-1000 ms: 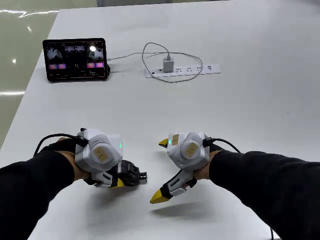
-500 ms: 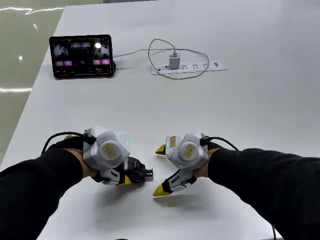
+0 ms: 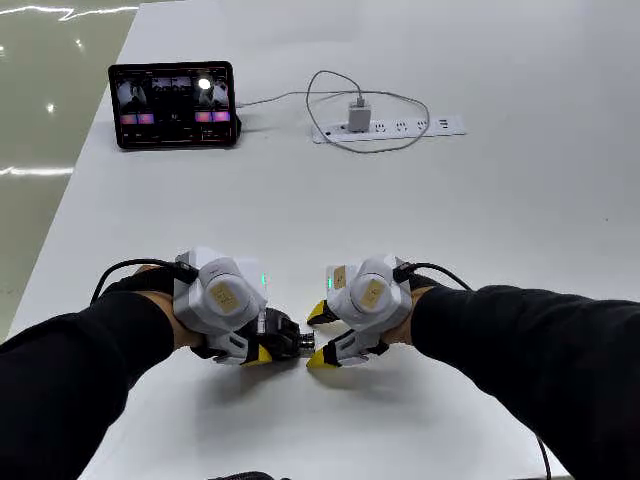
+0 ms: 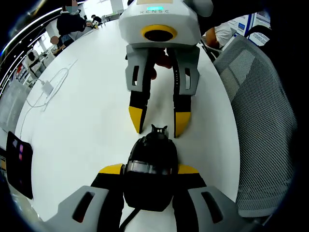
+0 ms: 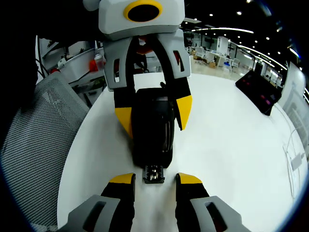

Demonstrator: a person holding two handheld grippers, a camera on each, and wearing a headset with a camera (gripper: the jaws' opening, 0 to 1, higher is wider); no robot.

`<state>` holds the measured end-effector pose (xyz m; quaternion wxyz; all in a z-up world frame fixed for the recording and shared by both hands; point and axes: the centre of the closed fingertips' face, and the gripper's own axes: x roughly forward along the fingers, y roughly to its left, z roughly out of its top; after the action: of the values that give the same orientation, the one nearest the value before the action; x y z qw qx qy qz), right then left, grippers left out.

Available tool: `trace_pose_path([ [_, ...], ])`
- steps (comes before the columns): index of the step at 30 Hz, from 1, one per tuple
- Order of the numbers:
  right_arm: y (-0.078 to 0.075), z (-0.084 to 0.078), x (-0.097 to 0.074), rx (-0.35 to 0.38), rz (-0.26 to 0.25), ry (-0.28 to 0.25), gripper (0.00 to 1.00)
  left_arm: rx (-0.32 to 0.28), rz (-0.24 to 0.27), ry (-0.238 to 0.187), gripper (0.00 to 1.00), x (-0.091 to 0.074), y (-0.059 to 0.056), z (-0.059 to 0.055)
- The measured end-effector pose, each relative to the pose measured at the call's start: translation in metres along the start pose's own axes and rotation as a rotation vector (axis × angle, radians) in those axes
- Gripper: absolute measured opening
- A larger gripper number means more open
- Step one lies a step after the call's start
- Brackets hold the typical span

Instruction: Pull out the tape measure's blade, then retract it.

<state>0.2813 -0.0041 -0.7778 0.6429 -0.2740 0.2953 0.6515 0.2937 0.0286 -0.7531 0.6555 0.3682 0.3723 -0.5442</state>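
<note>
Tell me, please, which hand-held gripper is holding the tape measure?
The left hand-held gripper: its jaws clamp the black tape measure, while the right hand-held gripper stands open.

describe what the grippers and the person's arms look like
Both the left gripper and the right gripper have rounded white housings with a tan round disc on top and a small green light. Their jaws are grey and black with yellow tips. A black cable runs from each. The person wears black sleeves.
</note>
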Motion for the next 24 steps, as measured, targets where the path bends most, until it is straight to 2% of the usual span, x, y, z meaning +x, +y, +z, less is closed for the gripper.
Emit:
trace_pose_path([
  [6, -0.0014, 0.0047, 0.0037, -0.019, -0.002, -0.007, 0.19, -0.001, 0.0, -0.002, 0.34, 0.0004, 0.0, 0.0001],
  [9, 0.0029, 0.005, 0.0056, -0.048, 0.001, -0.002, 0.14, -0.004, -0.001, -0.003, 0.34, 0.0008, 0.0, -0.0001],
  [19, 0.002, 0.0028, 0.0047, -0.06, -0.002, 0.028, 0.12, -0.011, 0.002, 0.0, 0.34, 0.0015, 0.0003, -0.0002],
  [24, 0.0013, 0.0015, 0.0046, -0.046, -0.004, 0.026, 0.11, -0.014, 0.002, 0.005, 0.34, 0.0017, 0.0007, -0.0005],
])
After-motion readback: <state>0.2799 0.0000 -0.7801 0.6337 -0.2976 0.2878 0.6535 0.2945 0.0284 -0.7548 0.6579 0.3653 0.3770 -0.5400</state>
